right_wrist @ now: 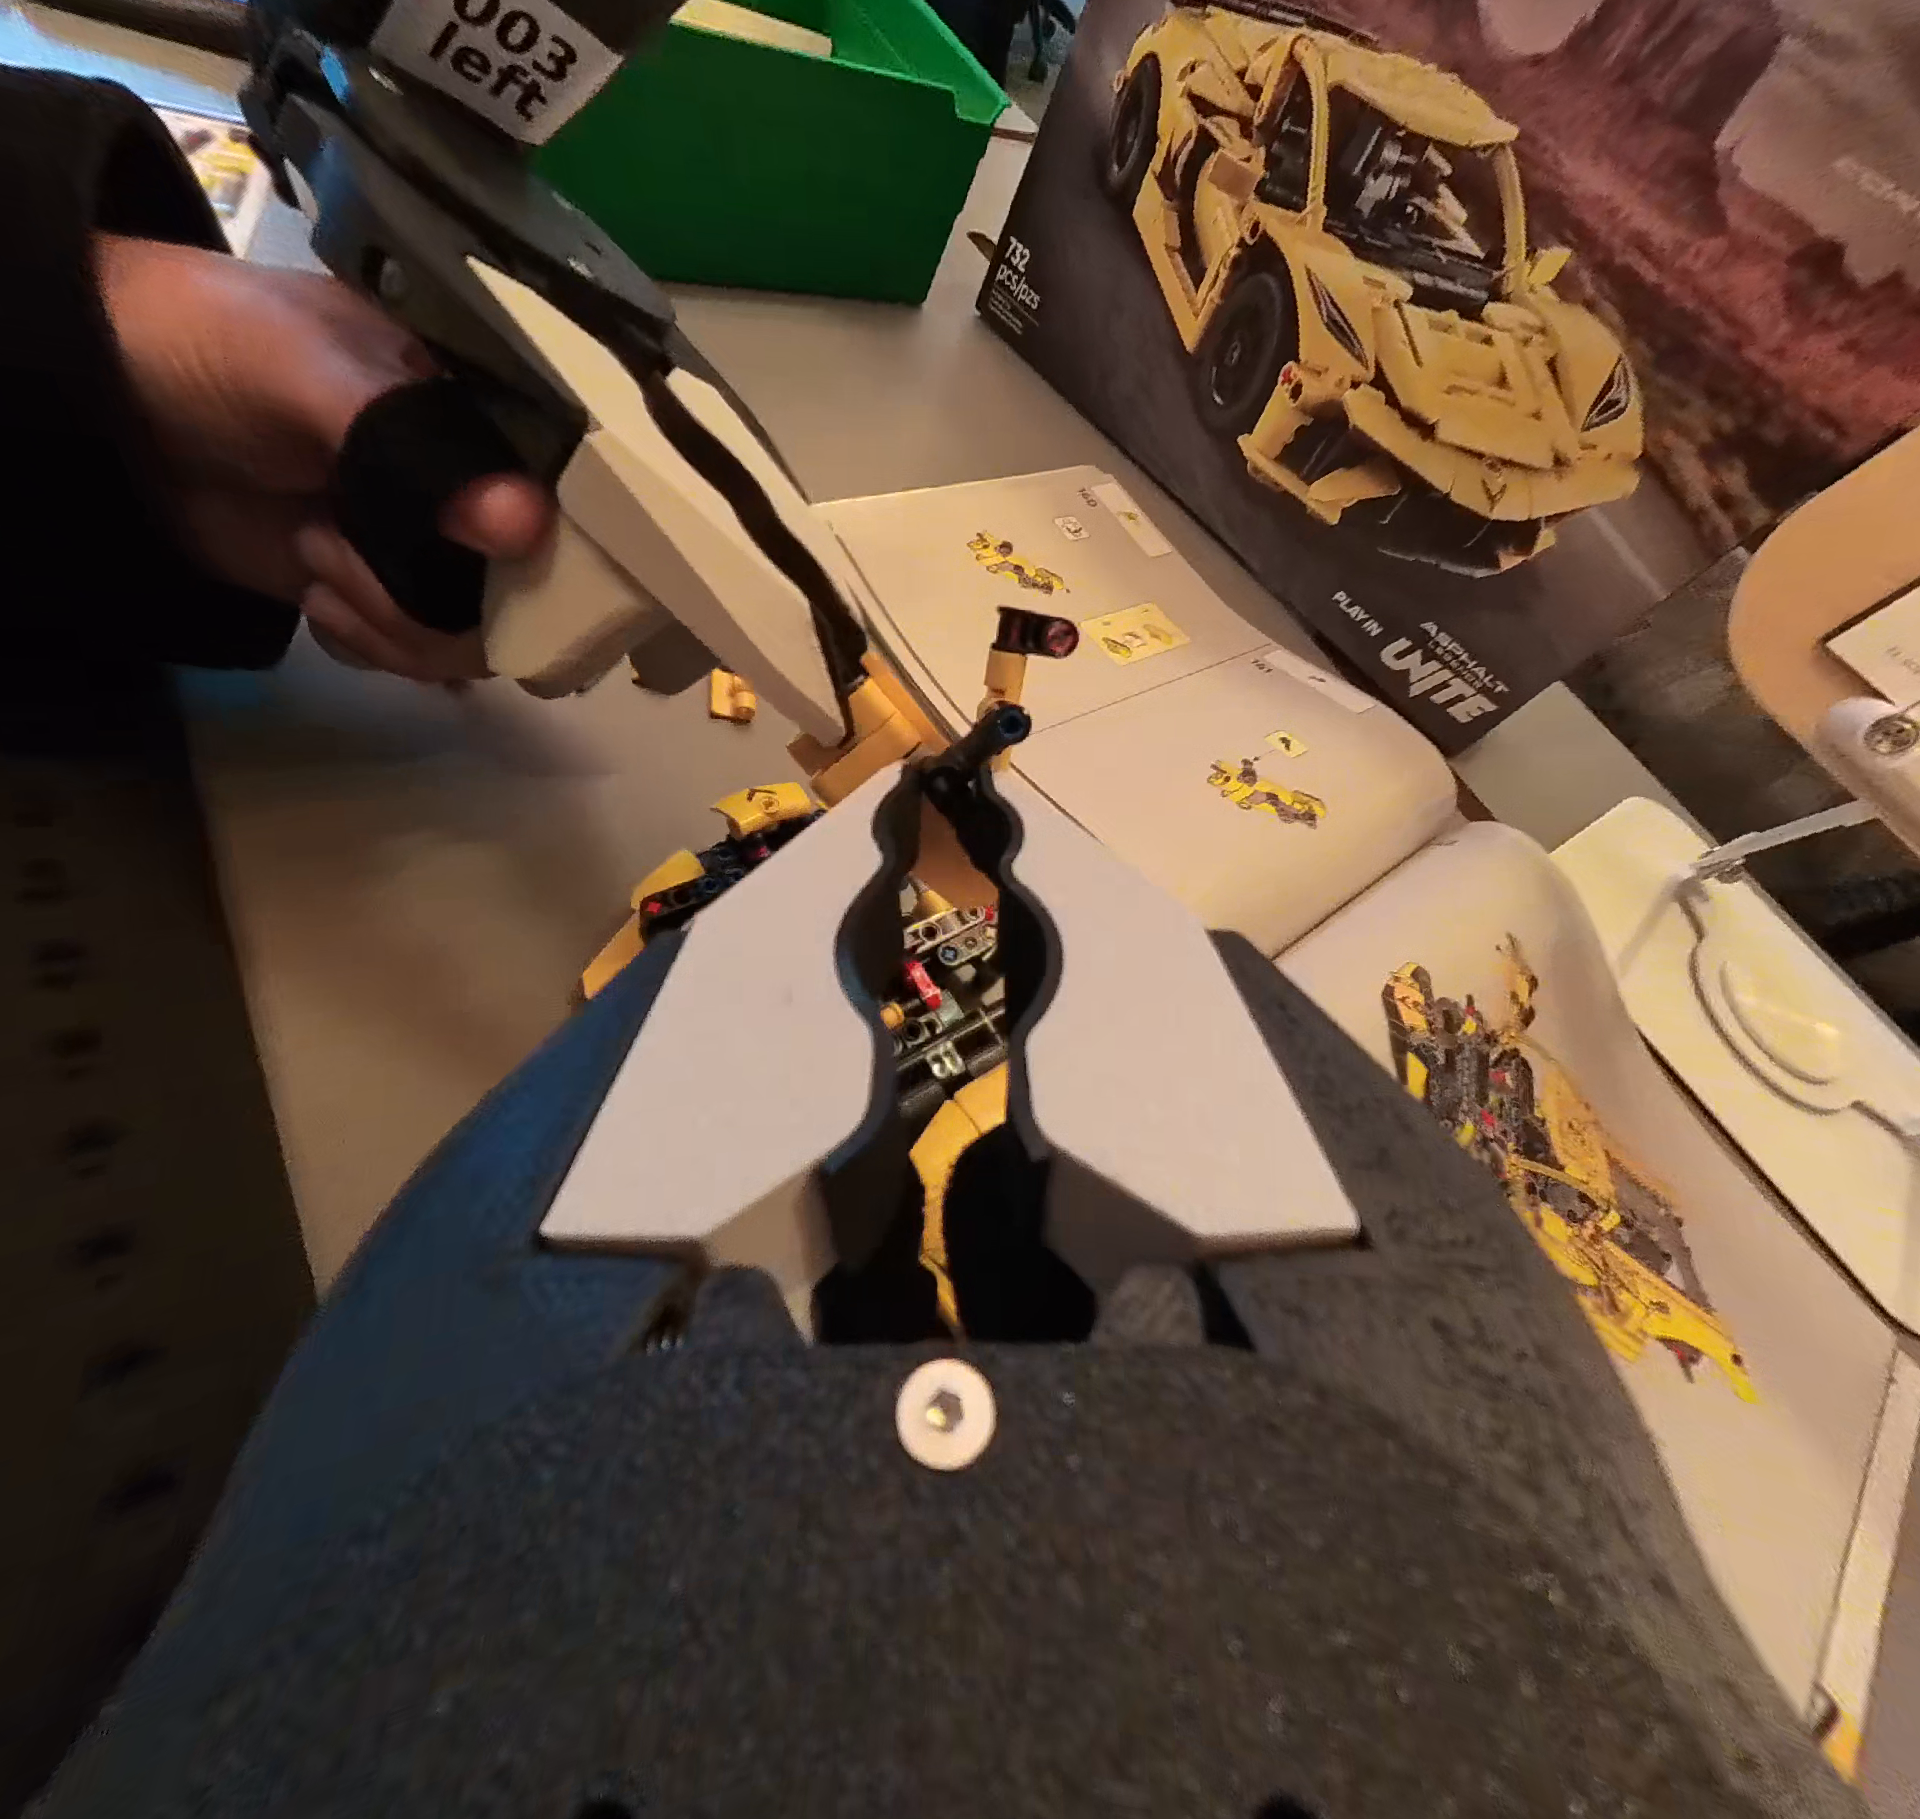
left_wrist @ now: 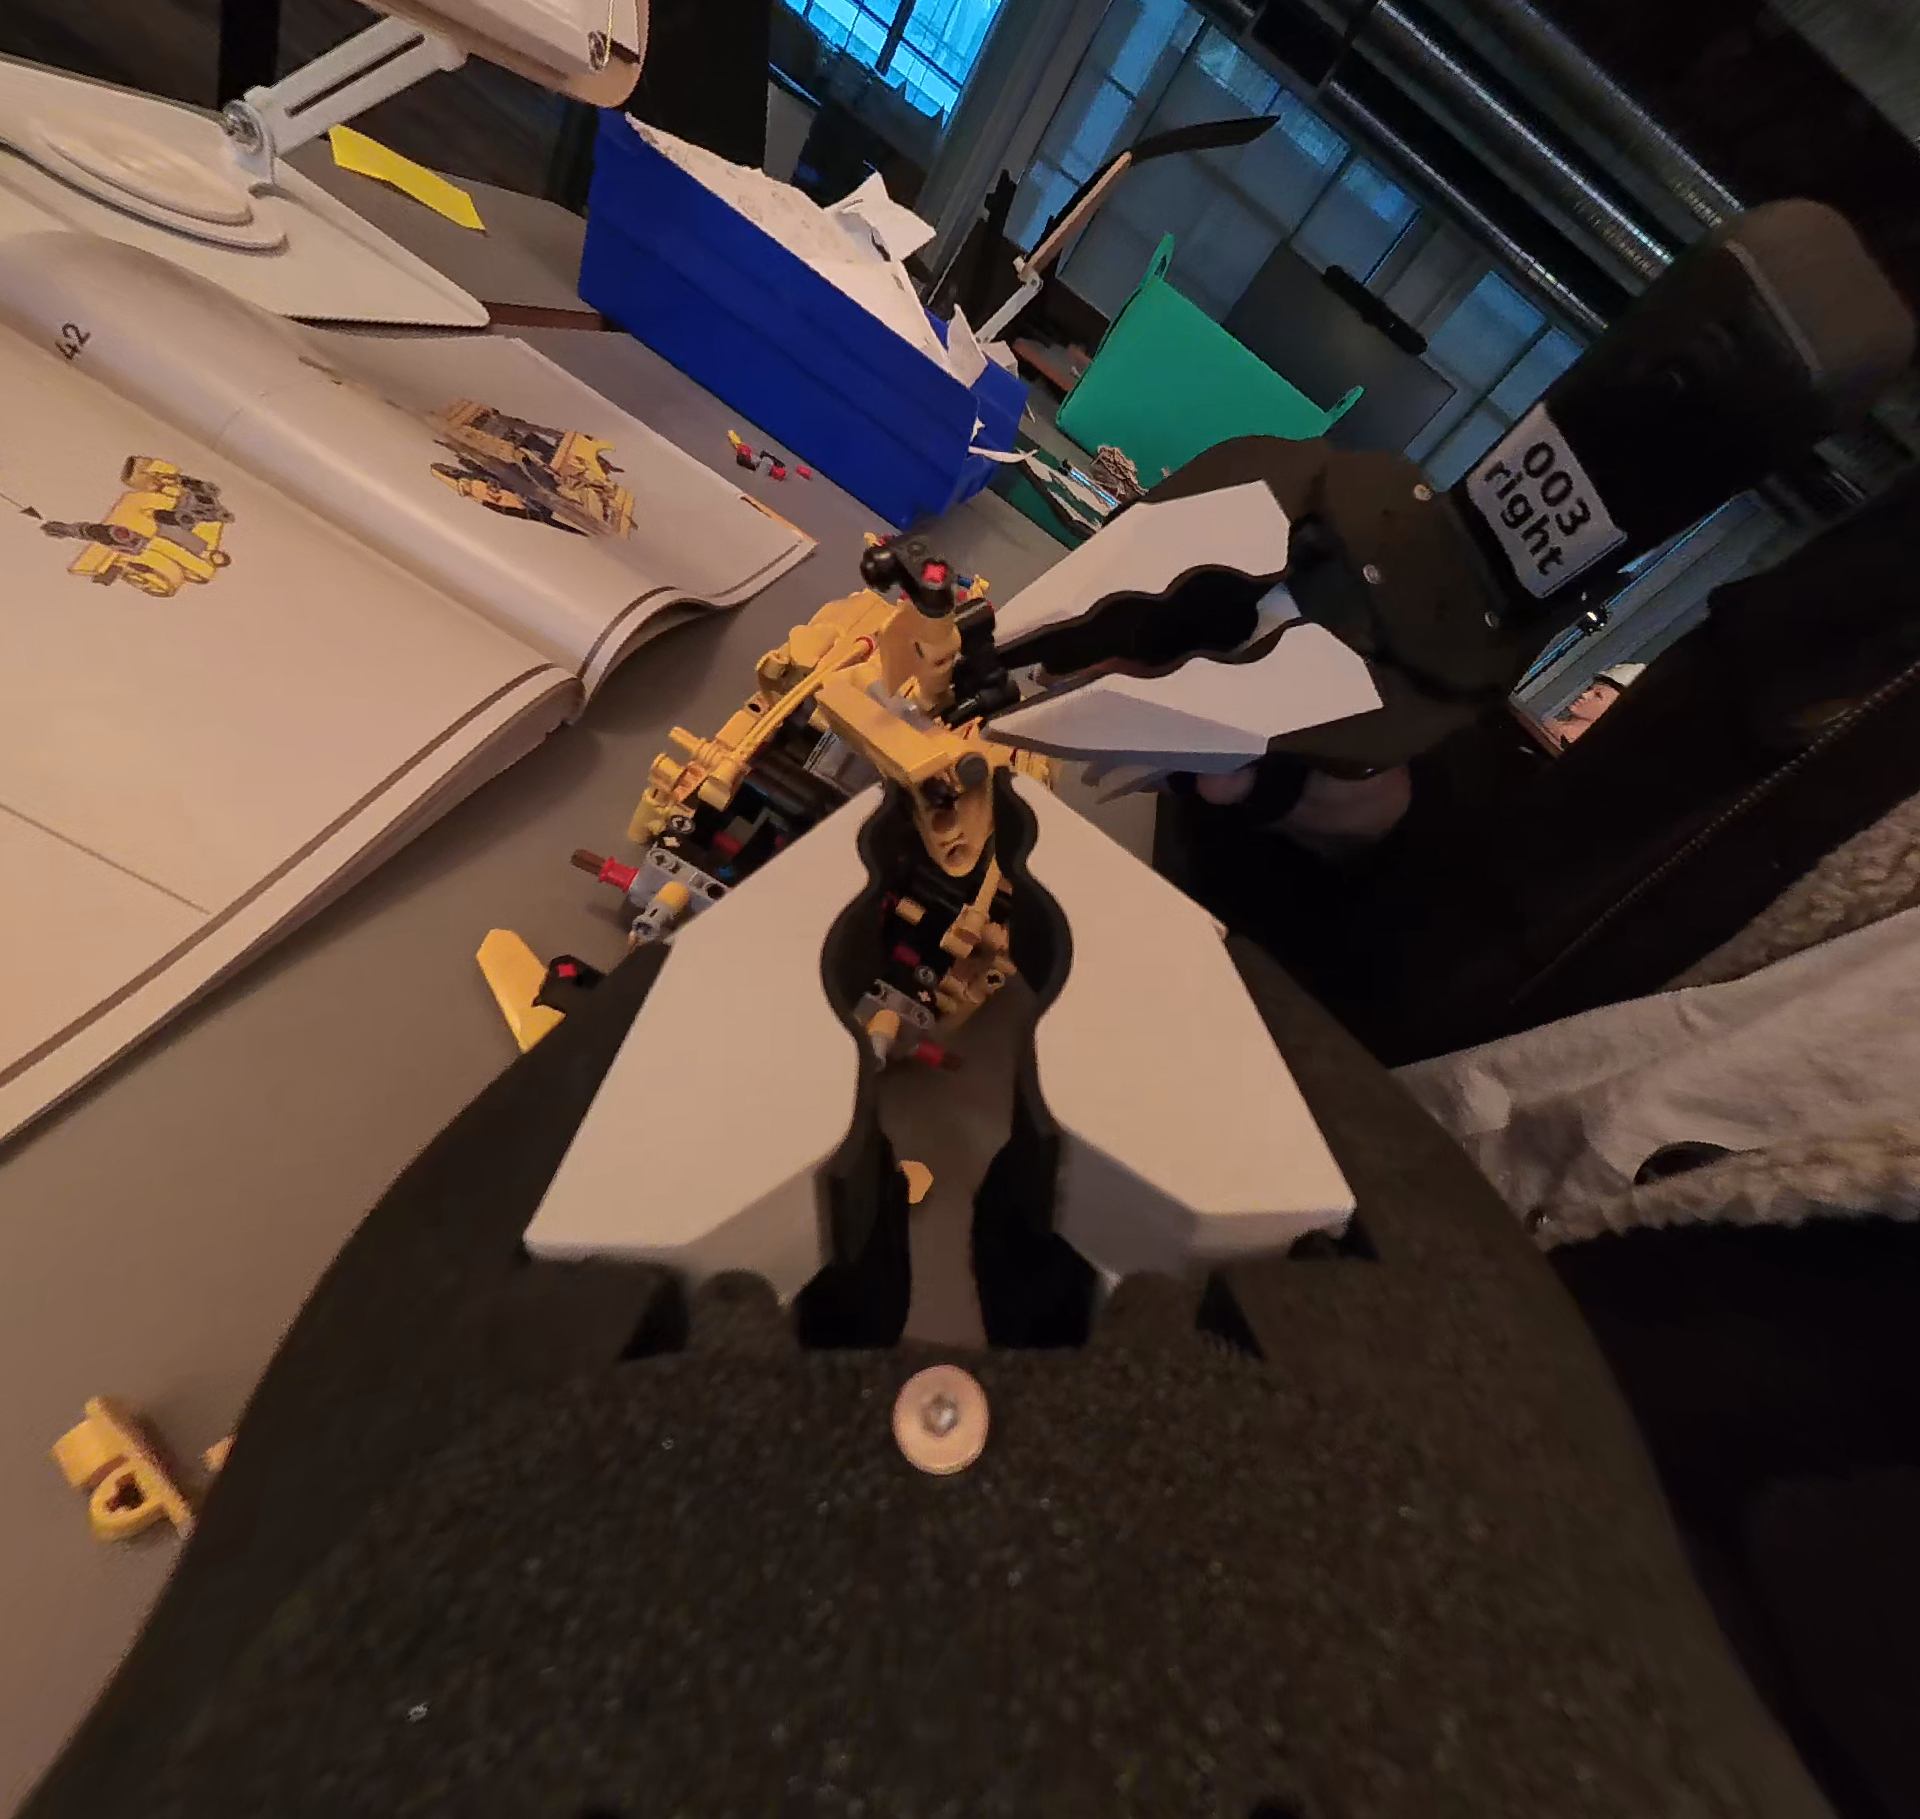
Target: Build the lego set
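Left gripper (left_wrist: pixel 948 782) fingers pinch yellow lego model (left_wrist: pixel 831 720); right gripper (right_wrist: pixel 951 782) fingers pinch its black connector (right_wrist: pixel 982 743). Open manual (left_wrist: pixel 312 564), blue bin (left_wrist: pixel 769 315) behind; model underside hidden.

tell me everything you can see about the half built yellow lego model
The lego model is a partly built yellow plastic frame with black, grey and red pins and beams showing inside. It sits on the grey table beside the open booklet. The left hand-held gripper pinches its yellow end; the right hand-held gripper pinches a black piece on it.
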### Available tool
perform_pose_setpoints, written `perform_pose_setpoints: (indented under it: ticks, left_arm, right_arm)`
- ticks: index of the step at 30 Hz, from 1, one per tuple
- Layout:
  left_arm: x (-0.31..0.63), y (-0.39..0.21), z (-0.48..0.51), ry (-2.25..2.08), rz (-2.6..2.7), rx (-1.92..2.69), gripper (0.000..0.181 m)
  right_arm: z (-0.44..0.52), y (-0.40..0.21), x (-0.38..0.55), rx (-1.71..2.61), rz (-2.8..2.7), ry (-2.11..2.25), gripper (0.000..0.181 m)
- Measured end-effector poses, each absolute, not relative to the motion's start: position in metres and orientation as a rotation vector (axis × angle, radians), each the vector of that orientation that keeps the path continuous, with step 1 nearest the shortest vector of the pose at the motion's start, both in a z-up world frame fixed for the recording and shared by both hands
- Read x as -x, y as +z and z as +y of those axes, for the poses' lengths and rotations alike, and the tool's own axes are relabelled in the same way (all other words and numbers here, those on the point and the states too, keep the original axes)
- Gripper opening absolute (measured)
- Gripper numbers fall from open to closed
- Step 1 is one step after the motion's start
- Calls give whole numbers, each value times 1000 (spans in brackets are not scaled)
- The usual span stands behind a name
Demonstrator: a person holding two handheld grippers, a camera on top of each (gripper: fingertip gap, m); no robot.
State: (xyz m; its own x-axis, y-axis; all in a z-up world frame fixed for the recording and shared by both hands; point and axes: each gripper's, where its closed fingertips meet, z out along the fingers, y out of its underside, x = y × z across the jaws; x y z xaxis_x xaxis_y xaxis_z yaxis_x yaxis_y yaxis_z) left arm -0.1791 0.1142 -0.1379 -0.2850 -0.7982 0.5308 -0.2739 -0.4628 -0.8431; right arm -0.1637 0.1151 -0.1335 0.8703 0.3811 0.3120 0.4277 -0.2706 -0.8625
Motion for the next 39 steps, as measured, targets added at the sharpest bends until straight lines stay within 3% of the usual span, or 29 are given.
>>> perform_pose_setpoints:
  ticks: [12, 17, 27, 29, 39]
  left_arm:
    - [186, -117, 122, -1867, 1230, 1474, 22]
    - [179, -137, 110, -1744, 1355, 1510, 28]
    - [158, -141, 89, -1605, 1422, 1441, 29]
    - [160, -132, 92, -1636, 1373, 1408, 19]
    - [170, -119, 95, -1836, 1298, 1430, 14]
  right_arm:
    - [115, -120, 153, 1845, -433, 120, 9]
    - [114, -116, 152, 1830, -373, 197, 9]
    - [115, -99, 148, 1722, -95, 613, 9]
    - [114, -99, 147, 1716, -130, 561, 9]
    - [106, -104, 161, 1651, -811, -234, 9]
